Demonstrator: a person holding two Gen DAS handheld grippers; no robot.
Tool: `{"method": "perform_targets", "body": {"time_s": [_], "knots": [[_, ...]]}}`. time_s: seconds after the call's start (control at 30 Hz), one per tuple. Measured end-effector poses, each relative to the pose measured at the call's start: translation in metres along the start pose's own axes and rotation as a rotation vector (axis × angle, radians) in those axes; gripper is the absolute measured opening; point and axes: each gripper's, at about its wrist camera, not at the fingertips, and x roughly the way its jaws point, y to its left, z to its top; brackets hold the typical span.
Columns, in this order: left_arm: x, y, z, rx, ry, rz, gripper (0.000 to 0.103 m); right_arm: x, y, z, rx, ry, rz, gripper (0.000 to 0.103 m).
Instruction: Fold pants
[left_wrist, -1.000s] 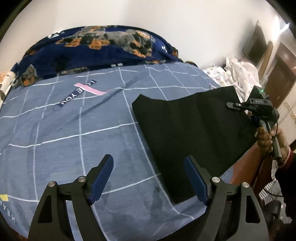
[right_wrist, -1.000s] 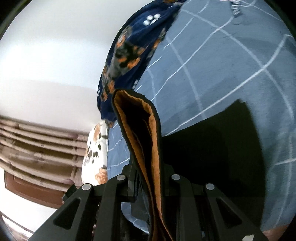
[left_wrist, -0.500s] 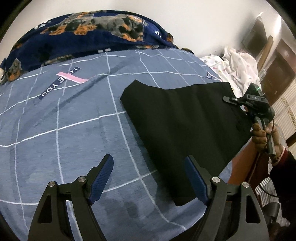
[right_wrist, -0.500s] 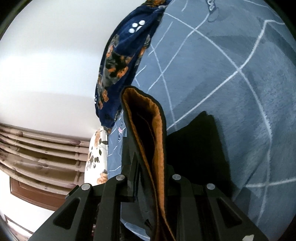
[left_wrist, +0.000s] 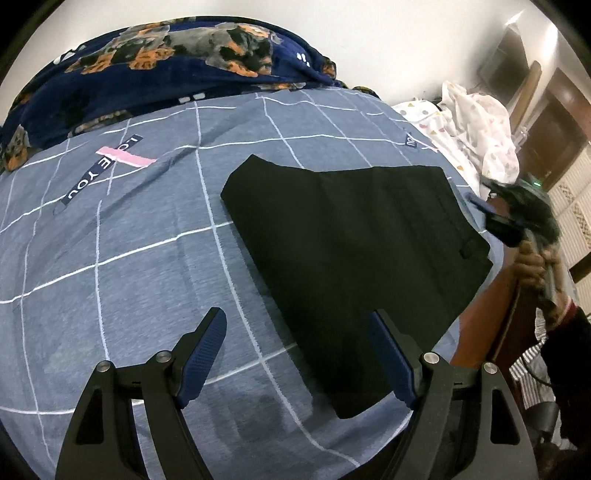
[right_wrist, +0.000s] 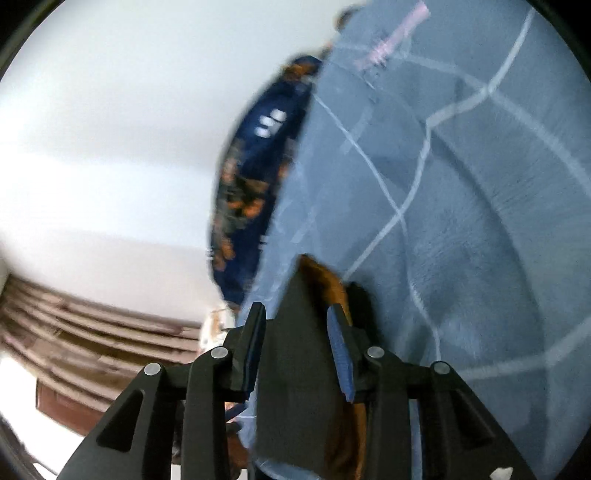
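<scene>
On the blue checked bedsheet (left_wrist: 140, 258) the black pants (left_wrist: 351, 251) lie folded flat; right gripper (right_wrist: 297, 347) jaws opening, letting go the waistband edge between them, left gripper (left_wrist: 295, 354) wide, empty; next: withdraw, smooth.

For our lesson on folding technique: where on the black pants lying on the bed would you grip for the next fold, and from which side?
Probably the near narrow end of the black pants, coming from the bed's near edge with the open left gripper. That corner lies flat, free and closest, on the blue checked bedsheet. The right gripper is opening, with the far edge still between its jaws.
</scene>
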Motion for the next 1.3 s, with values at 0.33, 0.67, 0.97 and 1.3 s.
{"method": "perform_targets", "body": {"time_s": [0.33, 0.67, 0.97, 1.3], "knots": [[-0.005, -0.006, 0.001, -0.01, -0.012, -0.04, 0.079, -0.041, 0.01, -0.087, 0.047, 0.169, 0.074, 0.04], [-0.013, -0.006, -0.001, -0.016, -0.032, -0.037, 0.079, -0.017, -0.018, -0.082, 0.144, 0.128, 0.024, 0.044], [-0.01, -0.011, -0.004, -0.004, -0.012, -0.029, 0.079, -0.013, -0.008, -0.075, 0.157, 0.095, -0.074, 0.044], [-0.016, -0.013, 0.0, 0.001, -0.026, -0.027, 0.079, -0.022, 0.037, -0.086, 0.064, 0.031, -0.028, 0.011]]}}
